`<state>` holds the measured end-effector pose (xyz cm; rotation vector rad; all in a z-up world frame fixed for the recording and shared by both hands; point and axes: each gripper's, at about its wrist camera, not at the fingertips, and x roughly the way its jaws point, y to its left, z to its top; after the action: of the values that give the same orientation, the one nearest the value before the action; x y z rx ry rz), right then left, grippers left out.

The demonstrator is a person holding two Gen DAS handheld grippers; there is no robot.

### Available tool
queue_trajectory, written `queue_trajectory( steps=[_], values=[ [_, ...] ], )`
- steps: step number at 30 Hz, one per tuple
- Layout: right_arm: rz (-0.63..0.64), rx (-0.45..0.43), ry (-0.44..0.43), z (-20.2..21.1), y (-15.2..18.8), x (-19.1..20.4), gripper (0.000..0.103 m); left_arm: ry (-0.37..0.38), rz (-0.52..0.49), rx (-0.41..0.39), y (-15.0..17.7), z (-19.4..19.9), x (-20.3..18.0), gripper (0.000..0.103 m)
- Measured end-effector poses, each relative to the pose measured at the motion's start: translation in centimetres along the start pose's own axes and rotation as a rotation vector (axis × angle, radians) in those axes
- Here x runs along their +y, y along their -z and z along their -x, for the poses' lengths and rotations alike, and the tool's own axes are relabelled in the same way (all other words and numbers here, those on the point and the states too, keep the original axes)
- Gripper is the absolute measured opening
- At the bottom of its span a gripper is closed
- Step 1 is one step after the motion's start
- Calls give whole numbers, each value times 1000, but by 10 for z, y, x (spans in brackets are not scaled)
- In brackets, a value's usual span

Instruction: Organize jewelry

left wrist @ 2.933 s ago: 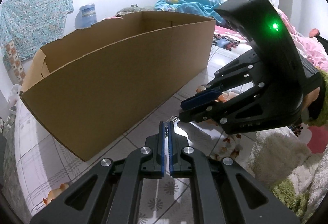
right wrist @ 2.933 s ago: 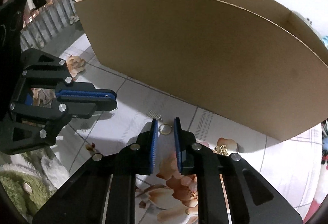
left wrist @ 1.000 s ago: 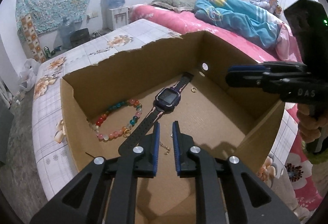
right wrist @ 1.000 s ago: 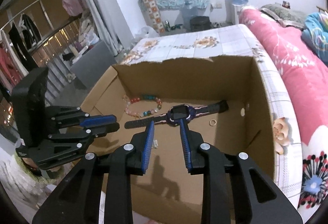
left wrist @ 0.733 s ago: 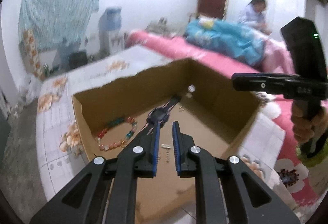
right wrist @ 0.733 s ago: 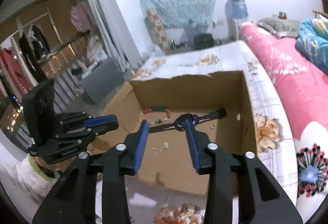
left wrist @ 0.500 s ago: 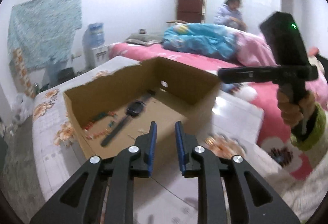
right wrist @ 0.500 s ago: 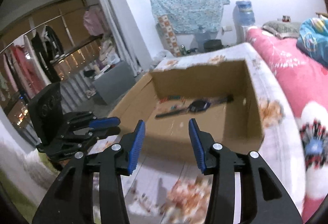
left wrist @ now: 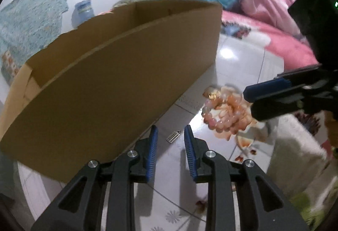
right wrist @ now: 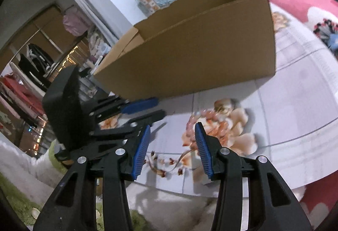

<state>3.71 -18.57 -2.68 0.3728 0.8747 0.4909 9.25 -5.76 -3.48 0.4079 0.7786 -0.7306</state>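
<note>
- Lower centre of the left wrist view: left gripper (left wrist: pixel 170 136), jaws spreading at this moment, nothing between the blue pads (left wrist: pixel 152 147).
- Just beyond those tips, on the tiled tabletop (left wrist: pixel 236 62): small metal charm (left wrist: pixel 173 136) with a grid pattern, lying loose and untouched.
- Right of centre in the same view: pale pink bead bracelet (left wrist: pixel 213 113) on a printed flower, blurred; hard to part beads from print.
- Right edge of that view: right gripper (left wrist: pixel 250 100) coming in from the side over the flower print.
- Lower centre of the right wrist view: right gripper (right wrist: pixel 172 136) with jaws held apart and empty, bracelet (right wrist: pixel 202 118) just past the tips, touched by neither pad.
- Left of that view: left gripper (right wrist: pixel 160 107) low over the tabletop (right wrist: pixel 295 108), near the box wall.
- Upper middle of both views: cardboard box (left wrist: pixel 118 74), open at the top, inside hidden from this low angle.
- Progress, as a judgement: not finished; at least the charm and the bracelet outside the box, apparently the next pickups, one per gripper. Contents of the box not checkable here.
- Writing: none legible; only a green light at the upper right edge of the left wrist view.
- Far background: pink bedding, blue blanket, seated person, water bottle, patterned cloth on the wall.
</note>
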Motion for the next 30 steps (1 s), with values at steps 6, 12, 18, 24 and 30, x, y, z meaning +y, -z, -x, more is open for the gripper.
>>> queue_trajectory(
  steps=[6,12,18,24,30],
  values=[
    [-5,16,-17,-8,3,-1,43,13,-55,43,-2,-16,-1,25],
    [-15,17,-30,-12,2,-5,43,68,-31,67,-6,-18,6,18],
    [-36,25,-47,-12,8,-14,43,89,-62,75,-8,-18,1,4],
    [-40,21,-49,-9,9,-18,43,77,-75,70,-7,-16,-3,4],
    [-38,13,-41,-5,8,-22,43,66,-71,59,-5,-12,-3,4]
  ],
)
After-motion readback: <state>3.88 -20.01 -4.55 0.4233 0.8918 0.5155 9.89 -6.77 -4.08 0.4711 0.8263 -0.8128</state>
